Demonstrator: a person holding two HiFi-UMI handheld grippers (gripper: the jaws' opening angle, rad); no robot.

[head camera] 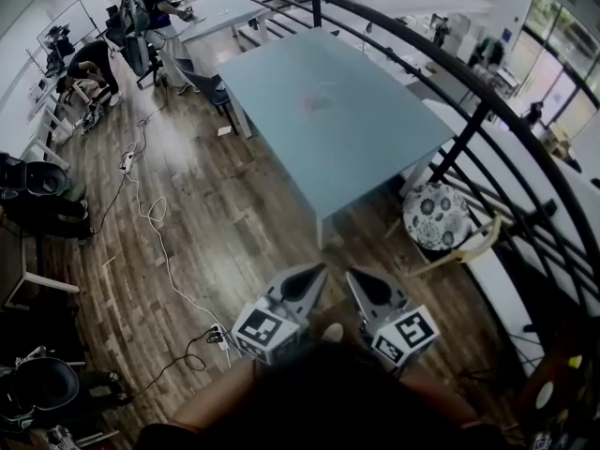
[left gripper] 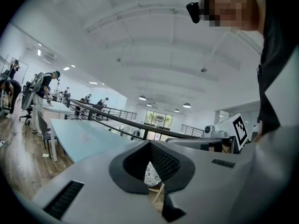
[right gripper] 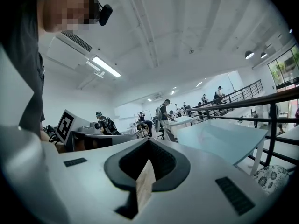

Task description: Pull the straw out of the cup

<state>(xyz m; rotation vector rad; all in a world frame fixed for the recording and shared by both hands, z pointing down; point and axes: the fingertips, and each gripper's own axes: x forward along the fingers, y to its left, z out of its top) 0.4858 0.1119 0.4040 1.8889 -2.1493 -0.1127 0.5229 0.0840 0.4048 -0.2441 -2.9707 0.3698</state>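
We find the cup and the straw in none of the views, so we cannot say where they are.

The left gripper point(head camera: 316, 271) and the right gripper point(head camera: 354, 276) are held low and close to our body, side by side and slightly apart, both pointing forward over the wooden floor point(head camera: 234, 223). In the left gripper view the two jaws are pressed together at the tips with nothing between them. Only a thin slit lies behind the tips, and a bit of the flower-patterned seat point(head camera: 436, 216) shows through it. In the right gripper view the jaws are likewise closed tip to tip and empty, with floorboards showing through the slit. Each gripper carries its marker cube point(head camera: 265, 334) at the rear, nearest to us.

Ahead of the grippers stands a large pale blue table point(head camera: 328, 120), its top bare apart from a faint smudge. The patterned seat stands just beside the table's near right corner, next to a curved black railing point(head camera: 487, 111) that runs along the right. A white cable point(head camera: 155, 228) snakes over the floor to the left. Farther off, people point(head camera: 155, 7) stand by another table.
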